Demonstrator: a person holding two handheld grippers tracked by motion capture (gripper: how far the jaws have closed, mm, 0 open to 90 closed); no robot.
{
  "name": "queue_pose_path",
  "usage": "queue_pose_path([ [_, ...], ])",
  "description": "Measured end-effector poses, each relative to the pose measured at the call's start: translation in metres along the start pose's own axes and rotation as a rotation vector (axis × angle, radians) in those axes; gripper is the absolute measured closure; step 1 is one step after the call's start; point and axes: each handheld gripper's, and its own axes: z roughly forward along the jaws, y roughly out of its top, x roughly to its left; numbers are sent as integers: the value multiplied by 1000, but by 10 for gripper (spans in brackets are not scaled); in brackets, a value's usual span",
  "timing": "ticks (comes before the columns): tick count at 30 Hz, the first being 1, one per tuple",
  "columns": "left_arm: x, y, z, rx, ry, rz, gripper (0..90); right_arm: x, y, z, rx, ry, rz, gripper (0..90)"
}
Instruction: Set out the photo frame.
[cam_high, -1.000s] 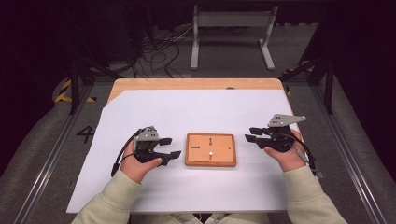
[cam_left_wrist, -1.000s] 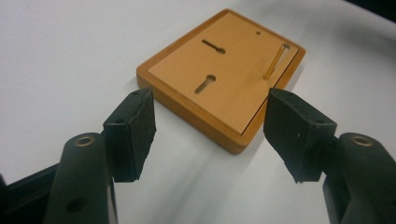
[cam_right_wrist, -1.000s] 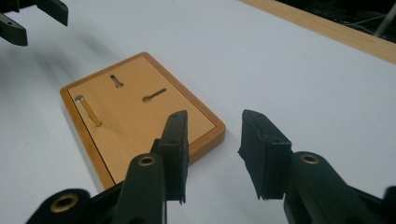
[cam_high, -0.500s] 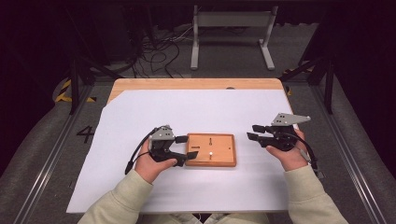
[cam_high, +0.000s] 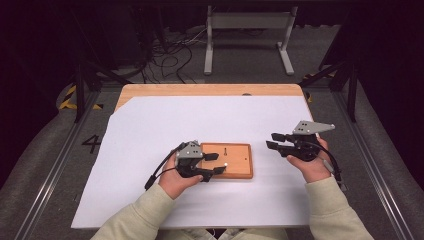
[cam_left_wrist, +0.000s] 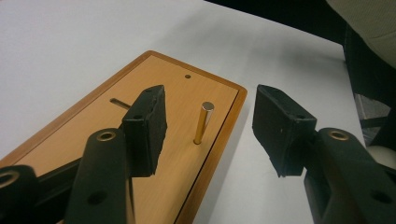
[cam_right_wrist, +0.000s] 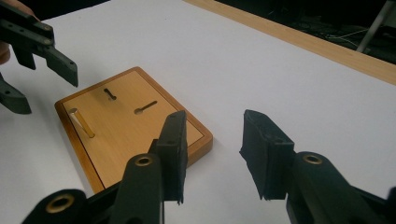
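Note:
A small wooden board (cam_high: 239, 161) lies on the white sheet, and a short brass pin (cam_left_wrist: 204, 122) stands upright near its front edge. My left gripper (cam_high: 216, 163) reaches over the board's left end. Its jaws have just been closing and stand either side of the pin (cam_high: 226, 164) without touching it; one pad (cam_left_wrist: 148, 125) hovers above the board (cam_left_wrist: 173, 93), the other beyond its edge. My right gripper (cam_high: 272, 140) hangs open to the right of the board, nothing between its pads (cam_right_wrist: 173, 154). From there the pin (cam_right_wrist: 81, 122) and the left gripper (cam_right_wrist: 49, 95) show beyond the board (cam_right_wrist: 126, 128).
The board carries two dark keyhole slots (cam_right_wrist: 109, 93) (cam_right_wrist: 147, 107) and a small hole (cam_left_wrist: 187, 76). The white sheet (cam_high: 200, 120) covers a wooden table whose bare far edge (cam_high: 210, 90) shows. Dark floor, cables and a metal stand (cam_high: 247, 22) lie behind.
My left hand has moved right from beside the board until its jaws reach over the left end, around the pin, and they stand narrower. The right hand has kept still.

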Motion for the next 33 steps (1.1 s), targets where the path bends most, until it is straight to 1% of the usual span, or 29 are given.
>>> queue_pose_path([
  [2, -2, -1, 3, 3, 7, -6, 448, 0, 0, 0, 0, -1, 0, 612],
  [4, -3, -3, 7, 21, 29, 1, 453, 0, 0, 0, 3, 1, 0, 613],
  [6, -2, -4, 10, 36, 26, -9, 475, 1, -1, 0, 4, 2, -1, 613],
  [9, -1, -5, 15, 44, 23, -6, 518, 1, -1, 1, 9, 3, -1, 614],
  [10, -1, -6, 16, 47, 22, -13, 528, 1, -1, 1, 10, 4, -1, 614],
  [12, 0, -6, 20, 46, 26, -10, 542, 1, -2, 2, 13, 4, -1, 614],
  [14, 1, -7, 23, 47, 19, -24, 548, 1, -3, 2, 15, 3, 2, 615],
  [18, 2, -7, 29, 60, 10, -29, 609, 1, -4, 2, 18, 5, 2, 616],
  [21, 4, -7, 31, 71, 0, -46, 679, 1, -6, 1, 20, 3, 5, 617],
  [23, 4, -7, 32, 77, -19, -60, 734, 1, -6, 0, 21, 3, 5, 618],
  [25, 5, -7, 33, 83, -14, -44, 765, 2, -7, 0, 21, 3, 6, 618],
  [26, 5, -7, 33, 83, -14, -44, 784, 2, -7, 0, 21, 3, 6, 618],
  [27, 5, -7, 33, 85, -12, -39, 784, 2, -7, 0, 22, 4, 7, 618],
  [28, 6, -7, 33, 85, -8, -38, 796, 2, -7, 1, 24, 7, 9, 618],
  [29, 7, -7, 33, 87, -15, -46, 802, 2, -8, 1, 25, 9, 9, 618],
  [31, 7, -7, 33, 87, -15, -43, 805, 2, -8, 2, 23, 21, 14, 616],
  [33, 6, -7, 33, 89, -10, -18, 815, 3, -8, 3, 23, 31, 16, 616],
])
